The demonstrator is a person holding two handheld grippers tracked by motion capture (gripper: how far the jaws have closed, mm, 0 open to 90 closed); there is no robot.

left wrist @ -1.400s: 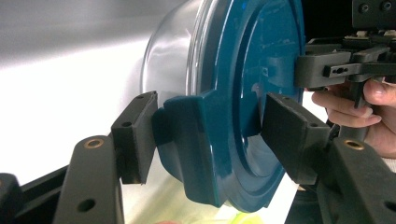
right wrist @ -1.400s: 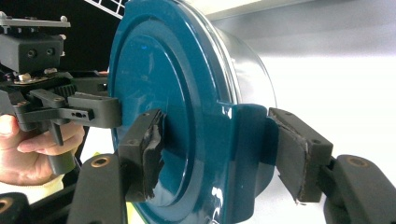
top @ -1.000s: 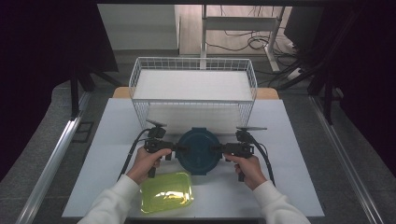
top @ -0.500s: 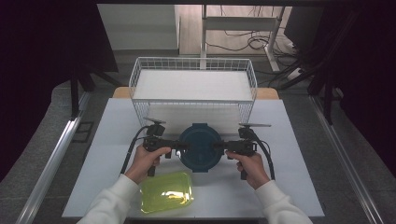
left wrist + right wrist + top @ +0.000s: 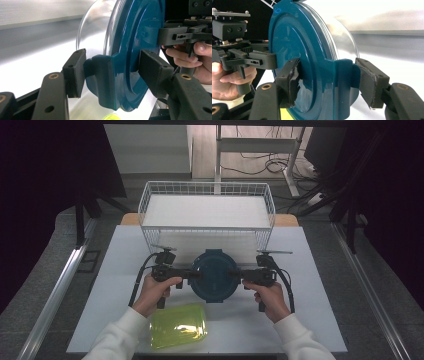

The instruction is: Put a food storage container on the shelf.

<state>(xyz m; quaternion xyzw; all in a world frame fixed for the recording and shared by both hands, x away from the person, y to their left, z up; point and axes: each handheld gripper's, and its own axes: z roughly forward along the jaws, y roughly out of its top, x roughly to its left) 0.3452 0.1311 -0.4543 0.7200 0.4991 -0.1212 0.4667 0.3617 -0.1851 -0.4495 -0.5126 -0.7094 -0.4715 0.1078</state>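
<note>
A round clear container with a dark teal lid [image 5: 216, 276] hangs above the white table, held from both sides. My left gripper [image 5: 196, 275] is shut on the lid's left clasp, and my right gripper [image 5: 236, 275] is shut on the right clasp. In the left gripper view the pads [image 5: 75, 72] squeeze the teal clasp [image 5: 105, 80], with the clear bowl [image 5: 96, 25] behind the lid. The right gripper view shows the worn pads [image 5: 368, 82] clamping the opposite clasp [image 5: 342, 82] on the lid [image 5: 292, 45].
A white wire basket [image 5: 207, 184] stands at the back of the table [image 5: 310, 310], just beyond the held container. A yellow-green translucent box [image 5: 178, 325] lies near the front edge by the left forearm. Dark floor and metal rails flank the table.
Both hands have lifted the teal-lidded container a little and carried it slightly toward the basket. The grips look the same.
</note>
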